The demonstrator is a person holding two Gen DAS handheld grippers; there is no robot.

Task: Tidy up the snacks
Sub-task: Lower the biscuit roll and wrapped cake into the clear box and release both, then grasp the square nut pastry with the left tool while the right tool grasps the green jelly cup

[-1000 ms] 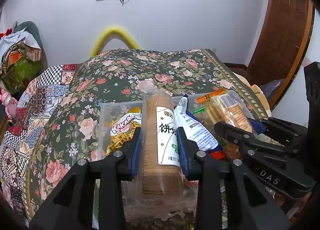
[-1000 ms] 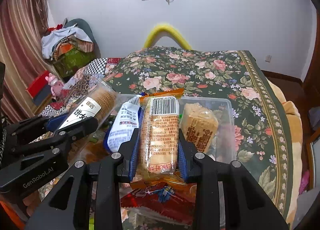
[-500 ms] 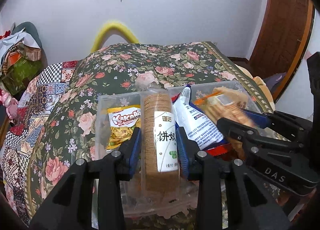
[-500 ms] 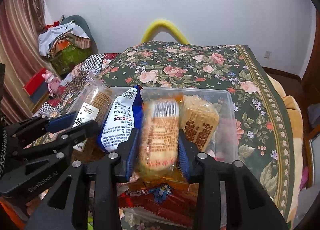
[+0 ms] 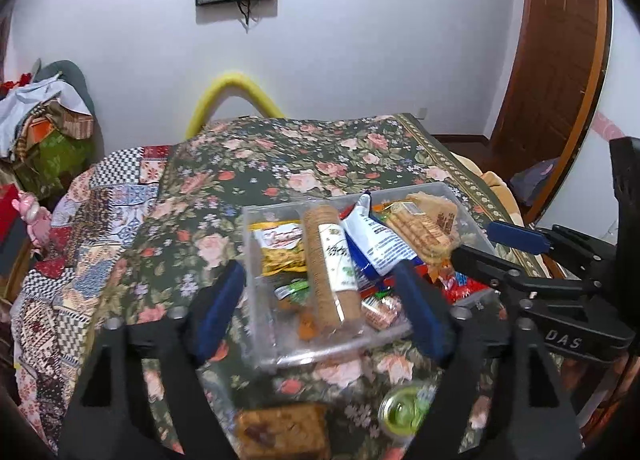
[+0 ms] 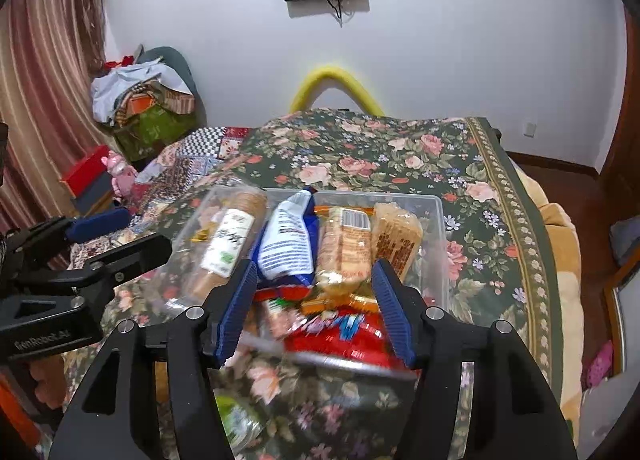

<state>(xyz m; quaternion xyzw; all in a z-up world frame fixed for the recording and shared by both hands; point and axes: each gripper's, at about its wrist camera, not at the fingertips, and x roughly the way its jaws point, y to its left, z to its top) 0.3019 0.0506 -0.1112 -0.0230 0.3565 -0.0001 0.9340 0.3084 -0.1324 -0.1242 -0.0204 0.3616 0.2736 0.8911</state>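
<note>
The left gripper (image 5: pixel 320 304) stands wide, its jaws just opened, nothing pinched; the biscuit roll (image 5: pixel 330 264) lies in the clear box (image 5: pixel 256 300) beyond it. The right gripper (image 6: pixel 314 312), jaws also just opened, is off the cracker pack (image 6: pixel 344 252), which rests in the box beside the blue-and-white packet (image 6: pixel 286 244) on the flowered bedspread (image 6: pixel 400 156).
</note>
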